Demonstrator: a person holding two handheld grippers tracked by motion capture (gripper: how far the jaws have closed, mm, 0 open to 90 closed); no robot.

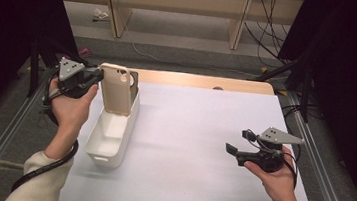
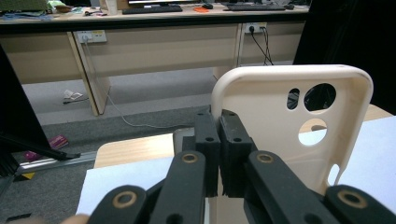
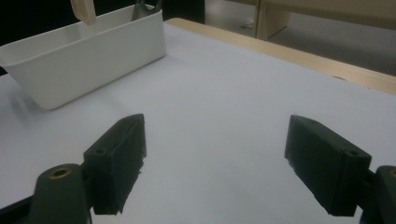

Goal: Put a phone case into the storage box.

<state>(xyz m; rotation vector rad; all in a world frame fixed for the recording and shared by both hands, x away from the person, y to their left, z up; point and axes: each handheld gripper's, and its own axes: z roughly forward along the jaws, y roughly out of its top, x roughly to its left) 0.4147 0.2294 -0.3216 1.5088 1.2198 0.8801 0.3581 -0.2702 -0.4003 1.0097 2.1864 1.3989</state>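
My left gripper (image 1: 99, 75) is shut on the side edge of a beige phone case (image 1: 117, 90), holding it upright over the far end of a white bin (image 1: 120, 144). In the left gripper view the black jaws (image 2: 219, 125) pinch the rim of the phone case (image 2: 275, 126), whose camera holes face me. My right gripper (image 1: 232, 152) rests in the person's hand at the right of the table, open with nothing between its jaws. In the right gripper view that gripper (image 3: 215, 156) hovers over the bare white table cover, facing the bin (image 3: 93, 53) and the case's lower corner (image 3: 83, 10).
A grey flat item (image 1: 135, 82) stands in the bin's far end, behind the case. The white table cover (image 1: 198, 128) ends in a wooden strip (image 1: 208, 81) at the far edge. Metal rails run along both sides. Desks and cables lie on the floor beyond.
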